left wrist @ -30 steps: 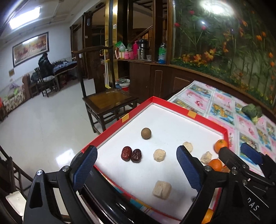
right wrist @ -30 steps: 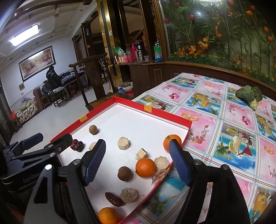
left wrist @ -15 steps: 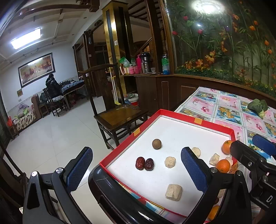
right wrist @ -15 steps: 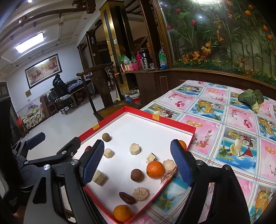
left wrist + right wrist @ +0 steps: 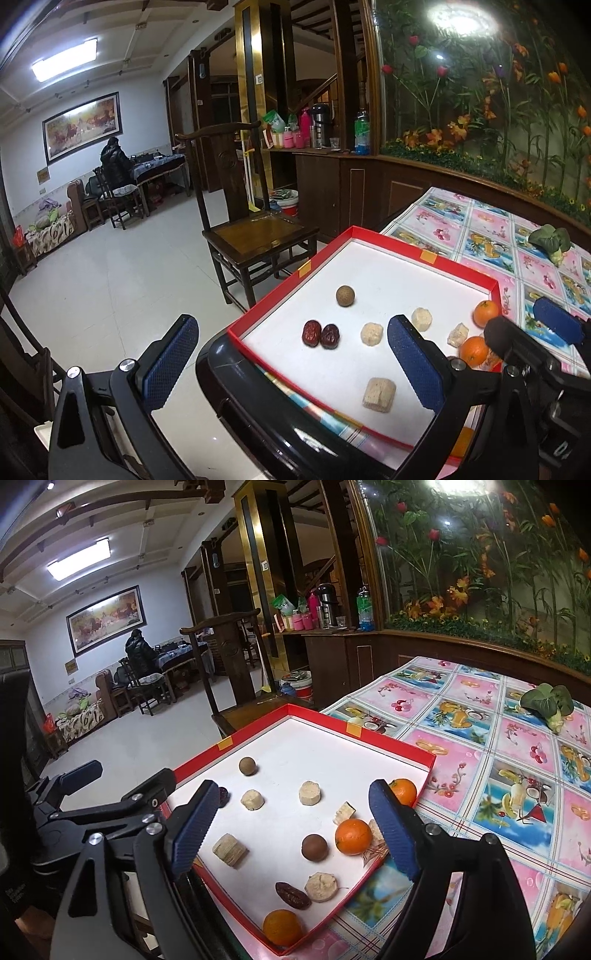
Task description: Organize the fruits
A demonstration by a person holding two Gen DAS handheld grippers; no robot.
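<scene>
1. Left gripper (image 5: 291,358): blue ribbed pads spread wide apart, nothing between them; it hangs over the near left corner of the tray.
2. Right gripper (image 5: 295,827): blue-padded jaws likewise wide apart and empty, held above the tray's near right part.
3. Shallow red-rimmed cardboard tray with white floor (image 5: 391,738): lies ahead of and below both grippers on a pink fruit-print tablecloth (image 5: 517,775), which extends to the right gripper's right.
4. Three round oranges: one (image 5: 353,836) just inside the right gripper's right finger, one (image 5: 405,791) beyond that finger at the tray's rim, one (image 5: 282,926) at the near corner.
5. Two wrinkled dark-red dates (image 5: 320,334): touching side by side, between the left gripper's fingers; a third date (image 5: 292,895) lies near the right gripper.
6. Two brown round longan-like fruits: one far (image 5: 246,766), one (image 5: 314,847) just left of the central orange.
7. Pale beige cut chunks (image 5: 229,850): scattered across the tray floor.
8. Dark wooden chair (image 5: 255,229): on the floor, ahead of the left gripper.
</scene>
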